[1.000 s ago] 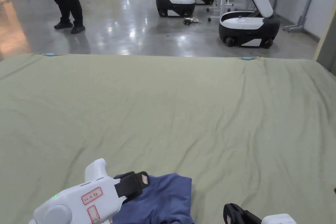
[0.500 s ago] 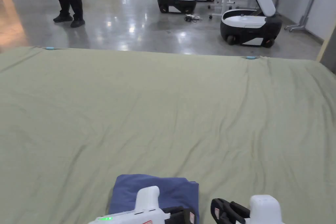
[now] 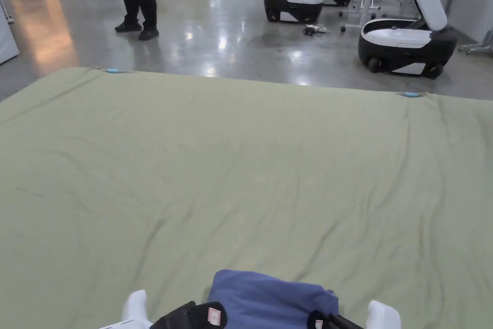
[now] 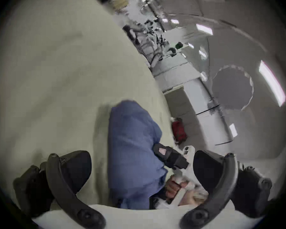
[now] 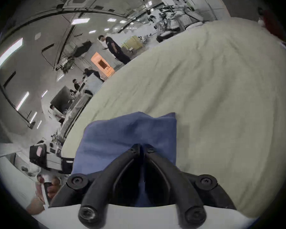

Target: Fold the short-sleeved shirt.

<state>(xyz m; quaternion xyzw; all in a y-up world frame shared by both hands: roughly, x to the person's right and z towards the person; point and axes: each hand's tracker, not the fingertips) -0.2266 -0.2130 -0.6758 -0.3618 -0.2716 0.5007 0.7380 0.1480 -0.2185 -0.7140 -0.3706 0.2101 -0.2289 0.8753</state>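
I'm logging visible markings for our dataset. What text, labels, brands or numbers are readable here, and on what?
None can be read.
Pink sticker on the left gripper: too small to make out.
Pink sticker on the right gripper: cut off, illegible.
Folded blue shirt, green cloth-covered table: no markings.

shirt (image 3: pixel 272 300) near edge cut by frame bottom; left gripper (image 3: pixel 200 316) body cropped; left gripper view blurred
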